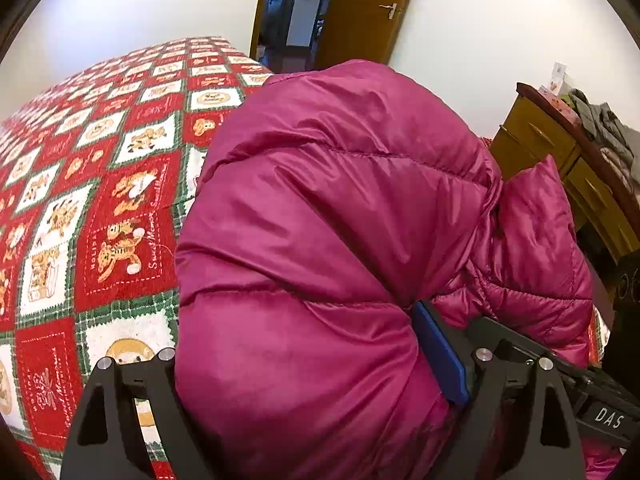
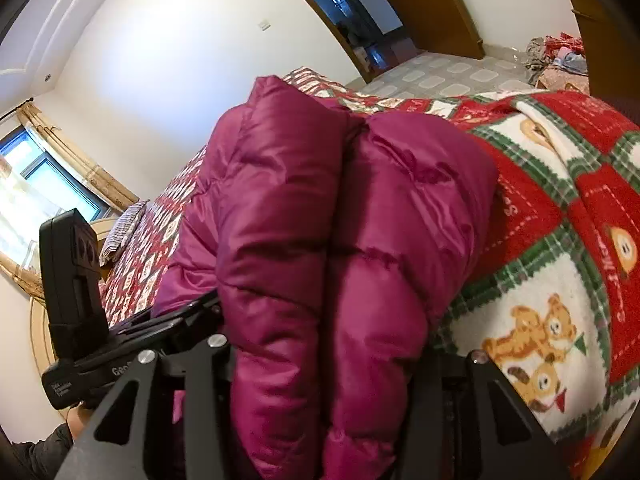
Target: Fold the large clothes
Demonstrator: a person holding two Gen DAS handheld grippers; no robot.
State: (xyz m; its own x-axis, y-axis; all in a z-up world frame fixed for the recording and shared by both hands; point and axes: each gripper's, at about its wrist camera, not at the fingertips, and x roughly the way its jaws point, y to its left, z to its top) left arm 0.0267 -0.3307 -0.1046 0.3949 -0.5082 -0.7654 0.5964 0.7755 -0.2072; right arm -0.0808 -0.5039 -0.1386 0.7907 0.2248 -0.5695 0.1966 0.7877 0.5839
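Observation:
A puffy magenta down jacket (image 1: 340,220) lies bunched on the bed and fills the middle of both wrist views. In the left wrist view it bulges between the fingers of my left gripper (image 1: 304,340). The blue pad (image 1: 440,356) of the right finger presses into the fabric, and the left finger's tip is hidden behind it. In the right wrist view a doubled fold of the jacket (image 2: 340,240) runs up between the fingers of my right gripper (image 2: 332,344), which is shut on it. Both grippers hold the same near edge, side by side.
The bed carries a red, green and white bear-patterned blanket (image 1: 100,200). A wooden dresser (image 1: 560,160) with piled clothes (image 1: 600,124) stands at the right, and a brown door (image 1: 360,12) is behind. A striped pillow (image 2: 120,232) lies at the bed's far end. Tiled floor (image 2: 440,72) holds a heap of things (image 2: 560,56).

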